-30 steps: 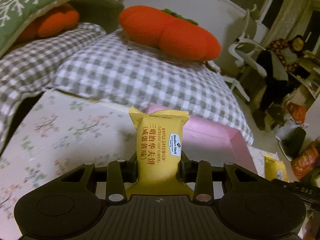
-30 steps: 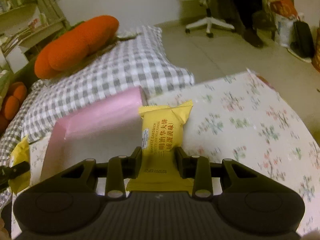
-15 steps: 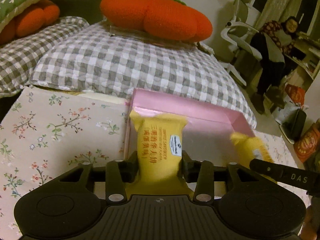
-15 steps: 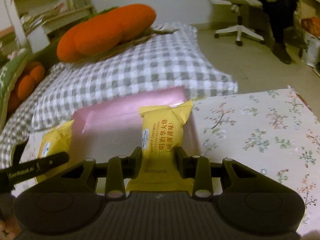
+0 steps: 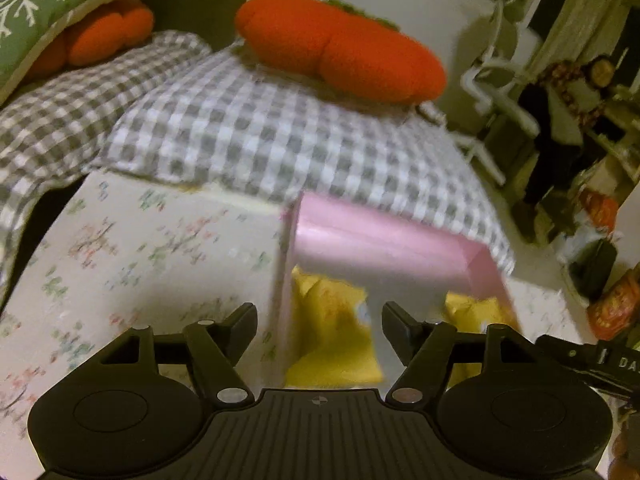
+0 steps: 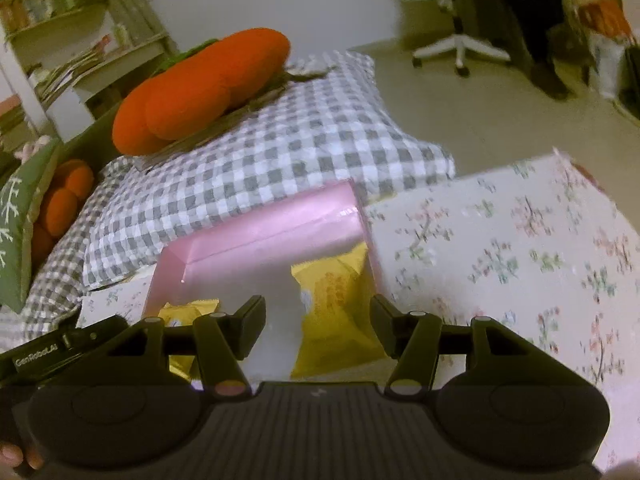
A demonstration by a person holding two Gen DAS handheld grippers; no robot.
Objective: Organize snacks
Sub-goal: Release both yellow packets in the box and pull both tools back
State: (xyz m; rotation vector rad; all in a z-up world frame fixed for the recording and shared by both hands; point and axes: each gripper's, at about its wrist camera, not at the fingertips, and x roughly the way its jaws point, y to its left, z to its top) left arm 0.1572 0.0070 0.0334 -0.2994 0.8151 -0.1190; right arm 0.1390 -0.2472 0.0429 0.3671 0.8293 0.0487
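Observation:
A pink box (image 5: 384,236) stands open on the floral table; it also shows in the right wrist view (image 6: 264,236). Two yellow wafer snack packets lie inside it. In the left wrist view one packet (image 5: 332,328) lies at the box's left end and the other (image 5: 476,312) at its right end. In the right wrist view they appear as a right packet (image 6: 336,312) and a left packet (image 6: 184,316). My left gripper (image 5: 319,326) is open and empty above the box's left part. My right gripper (image 6: 318,322) is open and empty above the right packet.
The floral tablecloth (image 5: 132,256) spreads left of the box, and right of it in the right wrist view (image 6: 520,256). Behind the box lie a grey checked pillow (image 5: 280,140) and an orange plush cushion (image 5: 344,52). A person sits by an office chair (image 5: 492,92) at far right.
Both grippers have opened and let go of their yellow packets, which now lie in the pink box. Both grippers have drawn back a little.

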